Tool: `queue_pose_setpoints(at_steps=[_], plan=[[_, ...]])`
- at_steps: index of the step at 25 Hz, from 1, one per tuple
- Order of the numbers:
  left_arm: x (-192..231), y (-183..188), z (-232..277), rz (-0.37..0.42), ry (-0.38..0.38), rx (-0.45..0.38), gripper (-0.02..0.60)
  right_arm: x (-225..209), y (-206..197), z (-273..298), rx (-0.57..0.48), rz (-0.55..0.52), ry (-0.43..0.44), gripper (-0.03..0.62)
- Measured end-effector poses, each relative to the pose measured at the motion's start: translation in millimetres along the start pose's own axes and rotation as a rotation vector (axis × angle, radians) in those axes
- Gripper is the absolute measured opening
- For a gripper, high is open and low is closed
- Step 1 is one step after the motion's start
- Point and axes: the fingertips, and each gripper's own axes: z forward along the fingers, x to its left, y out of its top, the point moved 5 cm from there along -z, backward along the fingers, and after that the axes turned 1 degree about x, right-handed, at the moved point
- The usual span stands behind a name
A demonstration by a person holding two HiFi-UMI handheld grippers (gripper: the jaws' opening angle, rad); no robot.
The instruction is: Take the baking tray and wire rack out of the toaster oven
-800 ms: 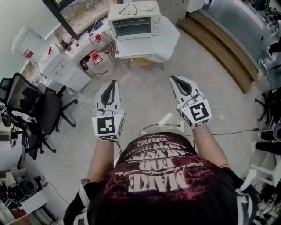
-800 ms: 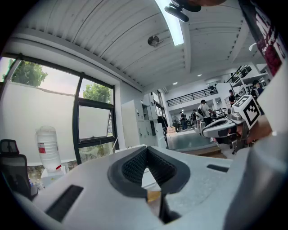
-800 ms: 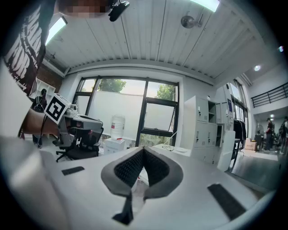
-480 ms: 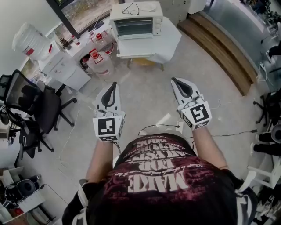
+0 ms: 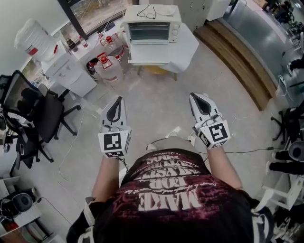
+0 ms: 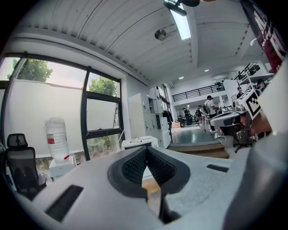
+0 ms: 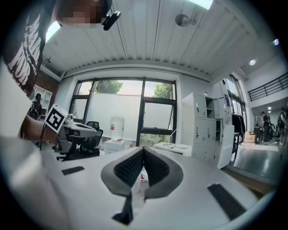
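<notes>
Boxy white toaster oven [image 5: 151, 26], spectacles [image 5: 147, 13] on top, sits on a white-draped bench [image 5: 186, 46], well apart from both grippers. The left gripper [image 5: 118, 100] and right gripper [image 5: 193, 96] press their ribbed black jaws together, empty. The dark shirt [image 5: 175, 201] reads "MAKE".

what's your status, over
Left claw and right claw shut, empty. Toaster oven on the table well ahead, untouched. Water jugs left of table, off the straight path.

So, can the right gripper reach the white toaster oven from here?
Probably not yet. The right gripper, shut and empty, is well short of the white toaster oven on the white table; only floor lies between them.
</notes>
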Motion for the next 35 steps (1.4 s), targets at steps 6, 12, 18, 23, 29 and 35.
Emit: queue_pose_setpoints(at_steps=[6, 12, 18, 23, 29, 35], plan=[[2, -4, 5, 0.002, 0.010, 0.021, 0.006, -12, -6, 11, 0.009, 0.028, 0.004, 0.002], [11, -10, 30, -0.029, 0.029, 0.041, 0.006, -21, -17, 33, 0.031, 0.030, 0.020, 0.002], [6, 5, 81, -0.027, -0.012, 0.016, 0.006, -47, -26, 65, 0.056, 0.039, 0.025, 0.002], [14, 2, 113, -0.033, -0.008, 0.032, 0.006, -67, -28, 95, 0.072, 0.037, 0.039, 0.002], [23, -7, 140, -0.055, 0.002, 0.054, 0.006, -83, -32, 123, 0.086, 0.036, 0.060, 0.002], [26, -1, 168, -0.052, 0.005, 0.050, 0.006, -94, -28, 146, 0.084, 0.027, 0.100, 0.002]])
